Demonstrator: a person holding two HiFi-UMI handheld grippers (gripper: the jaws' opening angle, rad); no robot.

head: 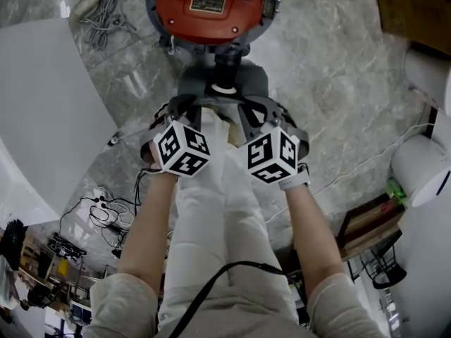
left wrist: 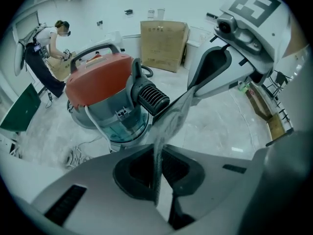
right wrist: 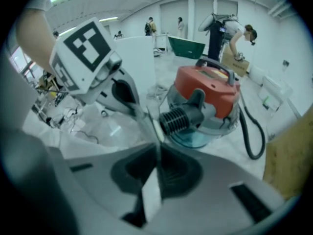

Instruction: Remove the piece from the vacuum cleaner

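Over the grey marble floor (head: pixel 338 69), the left gripper (left wrist: pixel 158 153) has its jaws pinched shut on one end of a thin grey translucent sheet (left wrist: pixel 173 119). This sheet stretches across, just in front of the black ribbed inlet (left wrist: pixel 152 98) of the round vacuum cleaner with an orange-red lid (head: pixel 211 5), to the right gripper (right wrist: pixel 157 153). Its jaws are likewise clamped on the sheet's other end.
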